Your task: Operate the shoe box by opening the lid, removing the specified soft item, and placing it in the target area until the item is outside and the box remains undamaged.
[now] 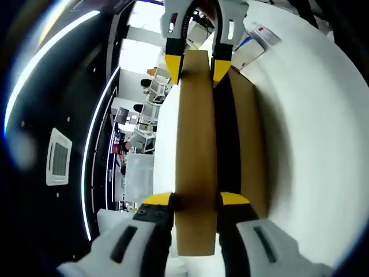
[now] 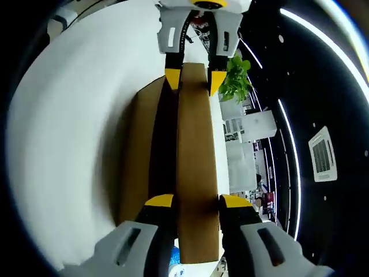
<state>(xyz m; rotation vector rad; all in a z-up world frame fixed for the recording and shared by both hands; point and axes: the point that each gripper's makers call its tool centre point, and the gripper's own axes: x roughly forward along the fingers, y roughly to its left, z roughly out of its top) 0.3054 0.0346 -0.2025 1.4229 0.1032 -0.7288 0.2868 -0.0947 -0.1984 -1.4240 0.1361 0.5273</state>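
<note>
So both my grippers are clamped on the same piece of cardboard, one at each end. In the left gripper view, my left gripper (image 1: 196,200) has its yellow-tipped jaws pressed against the two faces of the shoe box lid (image 1: 196,144), a long brown panel that runs straight away from me. At its far end the right gripper (image 1: 198,64) comes in from the top of that view and pinches the same lid between its own yellow tips.

The right gripper view tells the same from the other end: my right gripper (image 2: 195,202) has its jaws narrowed onto the lid (image 2: 196,150), and the left gripper (image 2: 194,78) holds the far end.

The lid stands raised on edge above the shoe box (image 1: 248,133) (the box body lies just beside it, with a dark gap between the two where the inside is in shadow). I cannot tell what is in there.

The box rests on a white table (image 1: 311,133). Beyond the table edge, in the right gripper view, a green plant (image 2: 237,78) stands near the far end of the lid.
</note>
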